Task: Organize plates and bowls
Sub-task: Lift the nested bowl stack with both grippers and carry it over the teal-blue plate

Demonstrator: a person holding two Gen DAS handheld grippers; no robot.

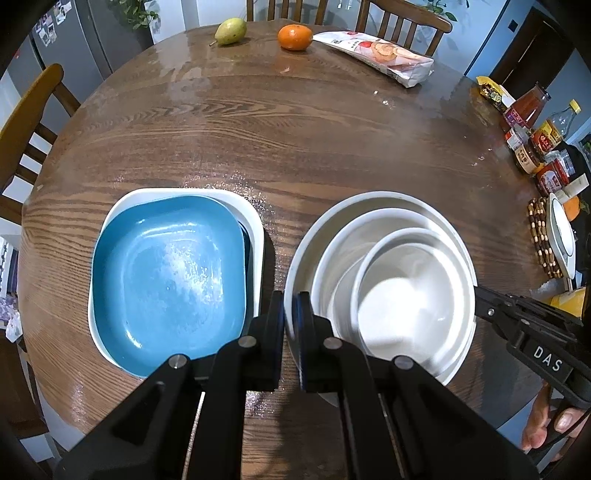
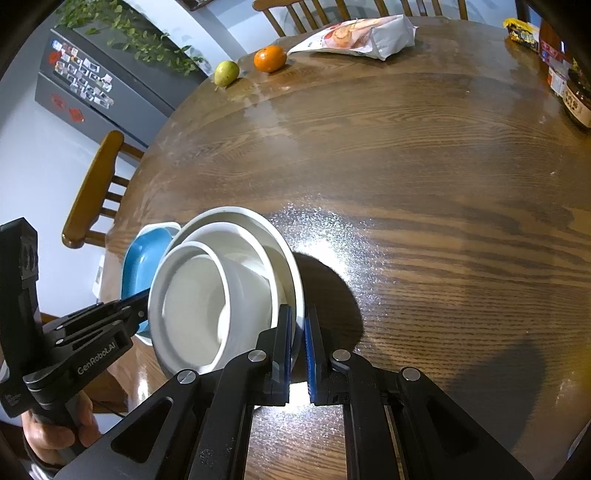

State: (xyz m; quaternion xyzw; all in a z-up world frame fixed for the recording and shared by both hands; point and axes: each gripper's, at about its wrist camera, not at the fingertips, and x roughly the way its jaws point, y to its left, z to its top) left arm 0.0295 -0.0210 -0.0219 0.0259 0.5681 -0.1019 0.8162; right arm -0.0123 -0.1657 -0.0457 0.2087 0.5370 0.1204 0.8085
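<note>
Left wrist view
Left claw [image 1: 290, 314]: we see its two pads clenched on the near-left rim of the large white bowl [image 1: 384, 199].
Bowl stack: we count three white bowls nested; the large one holds a middle bowl [image 1: 373, 216], which holds a small bowl [image 1: 406, 295] shifted toward the right.
Plates: a blue square plate [image 1: 166, 280] lies inside a white square plate [image 1: 255, 236], just left of the bowls, apart from them.
Right claw [image 1: 480, 301]: we see it reach the right rim of the large bowl; a hand [image 1: 546, 424] holds its handle.
Bench [image 1: 295, 140]: round, dark wood; at the far edge a pear [image 1: 231, 31], an orange [image 1: 294, 37] and a snack bag [image 1: 376, 55]; jars and bottles [image 1: 535, 140] at the right.

Right wrist view
Right claw [image 2: 299, 332]: we see the blue pads grasping the large white bowl's [image 2: 240, 214] rim.
Left claw [image 2: 142, 310]: it meets the far side of the stack; a hand [image 2: 55, 432] grips its handle.
Plates: the blue plate [image 2: 140, 258] shows behind the bowls.
Background: a chair [image 2: 92, 188] and a fridge [image 2: 92, 88].
</note>
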